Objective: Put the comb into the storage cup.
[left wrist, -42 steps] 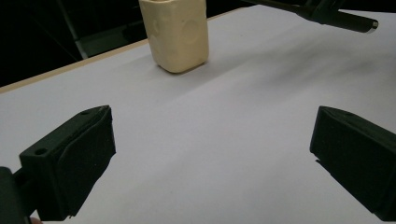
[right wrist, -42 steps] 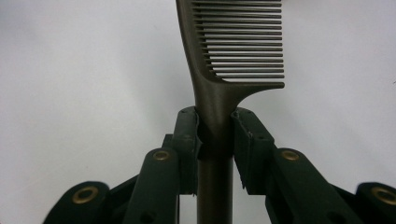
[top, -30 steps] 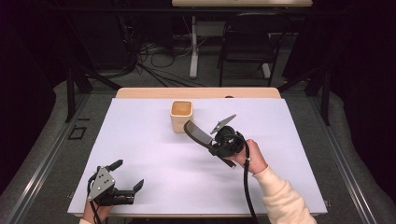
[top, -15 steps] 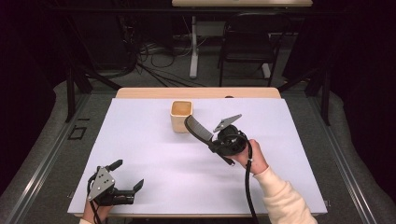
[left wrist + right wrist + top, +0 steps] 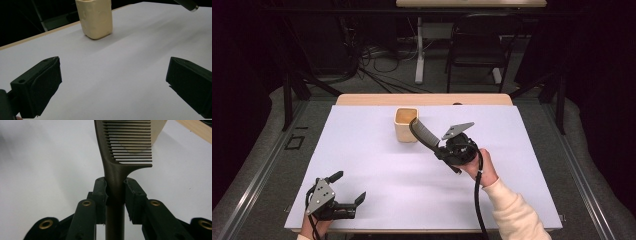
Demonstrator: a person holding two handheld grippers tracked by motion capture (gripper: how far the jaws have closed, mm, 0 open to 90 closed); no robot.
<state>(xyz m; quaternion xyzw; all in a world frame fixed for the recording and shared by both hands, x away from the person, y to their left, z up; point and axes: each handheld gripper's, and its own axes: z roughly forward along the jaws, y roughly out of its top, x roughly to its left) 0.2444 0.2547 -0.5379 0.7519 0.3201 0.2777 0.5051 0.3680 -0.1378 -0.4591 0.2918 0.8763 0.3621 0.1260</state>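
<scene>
My right gripper [image 5: 439, 149] is shut on the handle of a dark comb [image 5: 424, 133], whose far end reaches up to the right rim of a cream square cup [image 5: 405, 125] at the middle back of the white table. In the right gripper view the two pads [image 5: 100, 192] clamp the comb [image 5: 125, 145] just below its teeth, and the cup's wall [image 5: 158, 130] shows behind them. My left gripper [image 5: 349, 187] rests near the front left edge, open and empty. In the left gripper view its jaws stand wide apart, with the cup [image 5: 95, 18] farther off.
The white tabletop [image 5: 362, 150] has a wooden strip [image 5: 422, 99] along its far edge. Behind the table are a dark chair [image 5: 474, 50], cables on the floor and a table leg. The comb's end [image 5: 188, 3] shows at the top right of the left gripper view.
The right gripper with the comb has moved slightly up and toward the cup, bringing the comb's end over the cup's right rim. The left gripper has stayed put.
</scene>
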